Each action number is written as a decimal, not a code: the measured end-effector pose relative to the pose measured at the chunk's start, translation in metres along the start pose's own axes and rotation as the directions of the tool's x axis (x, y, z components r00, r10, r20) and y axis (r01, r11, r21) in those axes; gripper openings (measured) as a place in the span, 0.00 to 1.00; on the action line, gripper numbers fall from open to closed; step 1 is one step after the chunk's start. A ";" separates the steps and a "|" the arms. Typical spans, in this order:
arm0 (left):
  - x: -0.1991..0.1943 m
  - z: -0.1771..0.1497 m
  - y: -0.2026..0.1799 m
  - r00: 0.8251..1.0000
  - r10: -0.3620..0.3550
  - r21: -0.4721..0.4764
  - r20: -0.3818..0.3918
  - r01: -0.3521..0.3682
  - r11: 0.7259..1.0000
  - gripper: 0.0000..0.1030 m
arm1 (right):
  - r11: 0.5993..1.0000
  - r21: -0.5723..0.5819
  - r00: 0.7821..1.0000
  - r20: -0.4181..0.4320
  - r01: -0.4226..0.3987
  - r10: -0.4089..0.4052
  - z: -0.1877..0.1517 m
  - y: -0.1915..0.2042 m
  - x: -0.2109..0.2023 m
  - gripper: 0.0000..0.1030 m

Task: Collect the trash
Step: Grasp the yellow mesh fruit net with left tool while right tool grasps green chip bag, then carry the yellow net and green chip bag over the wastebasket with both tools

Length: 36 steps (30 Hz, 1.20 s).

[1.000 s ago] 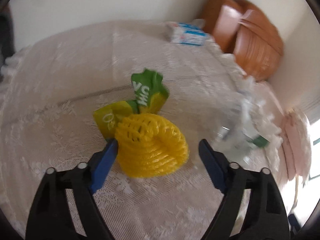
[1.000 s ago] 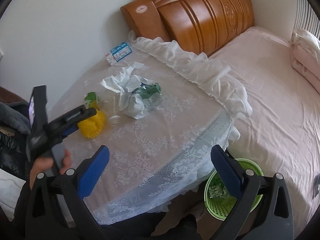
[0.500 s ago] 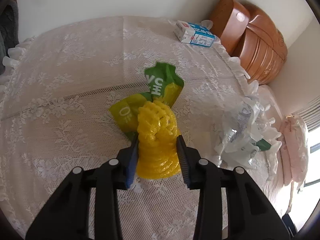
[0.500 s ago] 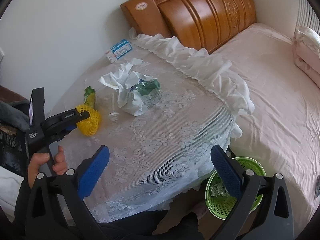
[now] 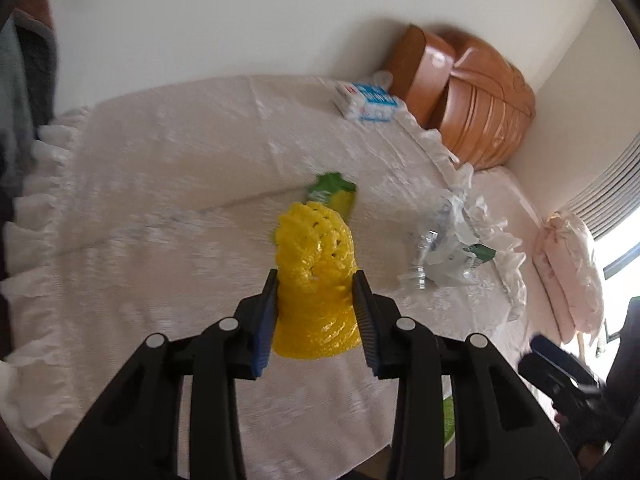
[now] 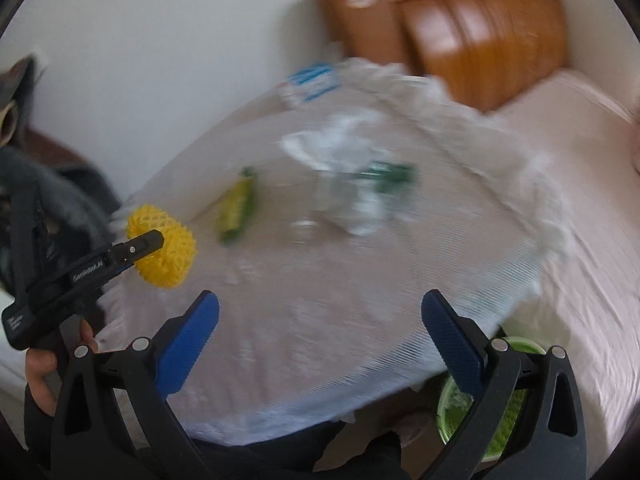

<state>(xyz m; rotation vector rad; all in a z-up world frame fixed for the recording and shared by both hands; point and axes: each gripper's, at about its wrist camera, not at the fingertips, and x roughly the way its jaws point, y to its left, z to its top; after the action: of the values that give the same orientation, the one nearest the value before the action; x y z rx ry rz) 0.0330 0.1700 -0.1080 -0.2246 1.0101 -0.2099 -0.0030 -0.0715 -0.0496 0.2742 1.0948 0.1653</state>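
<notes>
lace table point(image 6: 360, 300), left claw point(image 5: 316, 300) gripping yellow net point(image 5: 316, 264), right claw point(image 6: 320, 332) wide, green bin point(image 6: 500, 432) right-view only

On the table point(image 6: 360, 300) the wrapper point(image 6: 236, 208) lies left of the crumpled bag heap point(image 6: 352, 184), a carton point(image 6: 312, 80) behind them, a basket point(image 6: 496, 400) below the table's edge.

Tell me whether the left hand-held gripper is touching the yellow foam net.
Touching. The left wrist view shows the left hand-held gripper with both blue pads pressed against the yellow foam net.
</notes>
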 end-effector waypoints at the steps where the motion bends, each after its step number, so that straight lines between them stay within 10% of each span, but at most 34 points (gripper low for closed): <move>1: -0.005 -0.001 0.005 1.000 0.009 0.001 0.010 -0.009 1.000 0.35 | 0.999 -0.030 1.000 -0.013 -0.015 0.014 0.006 0.012 0.010 0.98; 7: -0.031 -0.004 0.043 0.996 0.070 -0.018 0.055 -0.069 0.997 0.35 | 0.993 -0.080 0.994 -0.080 -0.082 0.076 0.042 0.076 0.080 0.98; 17: -0.017 -0.003 0.092 0.997 0.077 -0.034 -0.006 -0.077 0.996 0.35 | 0.986 0.011 0.980 -0.119 0.165 -0.162 0.069 0.093 0.183 0.96; 24: -0.001 0.014 0.096 0.998 0.062 0.014 -0.013 -0.062 0.998 0.35 | 0.963 -0.060 0.959 -0.097 0.261 -0.266 0.078 0.096 0.209 0.65; 26: 0.003 0.018 0.094 0.999 0.052 0.025 -0.013 -0.052 0.998 0.35 | 0.964 -0.068 0.960 -0.091 0.258 -0.263 0.080 0.096 0.209 0.41; 36: 0.005 0.023 0.073 0.998 0.056 0.083 -0.007 -0.055 0.995 0.35 | 0.979 -0.089 0.982 -0.033 0.184 -0.188 0.086 0.098 0.181 0.37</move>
<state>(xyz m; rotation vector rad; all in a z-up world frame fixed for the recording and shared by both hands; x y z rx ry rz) 0.0601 0.2410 -0.1205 -0.1204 1.0138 -0.2021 0.1555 0.0589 -0.1376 0.0903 1.1447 0.0507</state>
